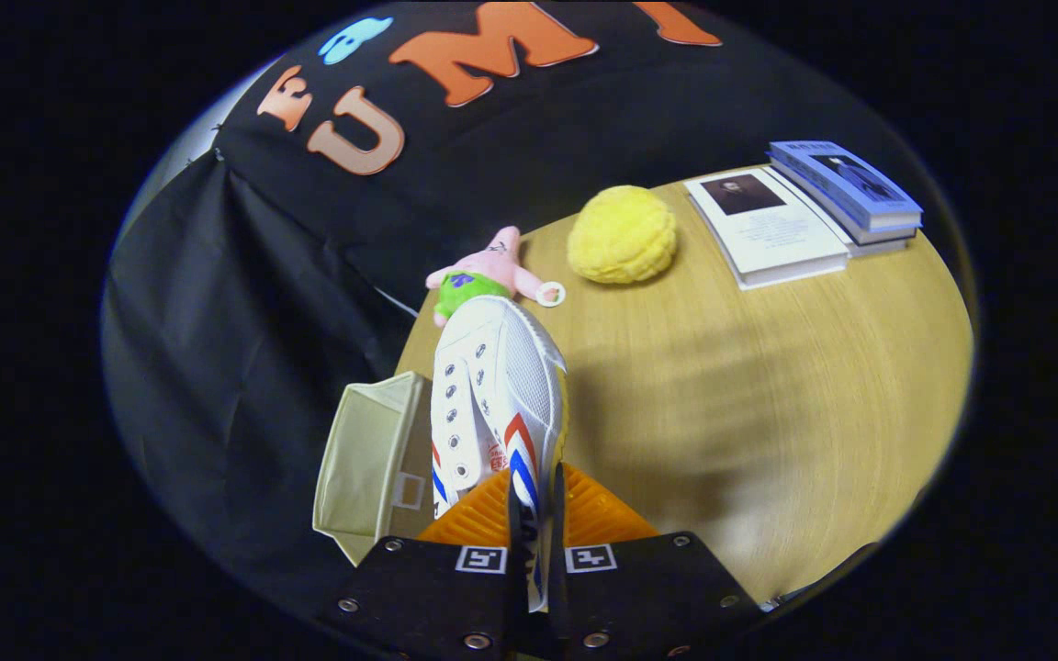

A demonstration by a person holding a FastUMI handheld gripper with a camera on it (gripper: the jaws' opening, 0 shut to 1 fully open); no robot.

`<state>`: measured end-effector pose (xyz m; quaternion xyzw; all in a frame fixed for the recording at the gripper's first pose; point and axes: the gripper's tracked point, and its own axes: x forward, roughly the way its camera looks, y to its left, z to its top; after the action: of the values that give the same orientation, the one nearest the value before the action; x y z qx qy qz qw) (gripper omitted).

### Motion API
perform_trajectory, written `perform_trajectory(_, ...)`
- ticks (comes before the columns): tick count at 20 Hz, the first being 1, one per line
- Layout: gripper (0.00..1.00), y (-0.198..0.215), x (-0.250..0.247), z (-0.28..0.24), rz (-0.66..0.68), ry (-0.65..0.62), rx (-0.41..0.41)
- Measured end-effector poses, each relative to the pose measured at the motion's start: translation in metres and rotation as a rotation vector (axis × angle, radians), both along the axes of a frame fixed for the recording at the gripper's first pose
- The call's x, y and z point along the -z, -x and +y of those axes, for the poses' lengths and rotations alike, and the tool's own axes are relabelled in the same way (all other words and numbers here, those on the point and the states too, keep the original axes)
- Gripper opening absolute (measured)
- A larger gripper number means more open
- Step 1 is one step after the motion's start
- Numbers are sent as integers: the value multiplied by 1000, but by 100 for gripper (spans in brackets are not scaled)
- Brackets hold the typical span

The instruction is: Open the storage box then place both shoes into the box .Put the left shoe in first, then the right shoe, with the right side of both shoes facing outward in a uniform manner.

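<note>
Tool: the tool (pixel 535 514) has its fingers (pixel 516 528) pinched tight on the side wall of a shoe (pixel 499 390), one finger inside and one outside.
Shoe: white with red and blue stripes. It is lifted up, toe pointing away, above the left edge of the tabletop (pixel 768 395).
Box: the box (pixel 373 468) is just left of the shoe and lower down. Its top is open and looks empty from here.
Step now: I think it is carrying this shoe over to the box.
Do it well: move left slowly until the shoe is right over the hole. Keep the squeeze firm so it does not slip. Turn it so the right side faces out, then go down gently.
Other things: a pink toy (pixel 483 275), a yellow ball (pixel 622 234) and books (pixel 804 216) sit far beyond the fingers.
</note>
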<state>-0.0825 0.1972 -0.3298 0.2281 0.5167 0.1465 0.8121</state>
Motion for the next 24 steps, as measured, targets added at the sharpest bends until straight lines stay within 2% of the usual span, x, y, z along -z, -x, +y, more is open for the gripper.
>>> perform_trajectory(4,9,-11,-30,67,-46,-59,-110)
perform_trajectory(7,9,-11,-37,111,-68,-72,-196)
perform_trajectory(10,9,-3,-32,163,-60,-76,-243)
perform_trajectory(13,9,7,-26,184,-48,-75,-305)
perform_trajectory(19,9,22,-3,183,-15,107,-420)
perform_trajectory(22,10,34,8,177,47,172,-437)
perform_trajectory(24,17,38,8,183,57,152,-412)
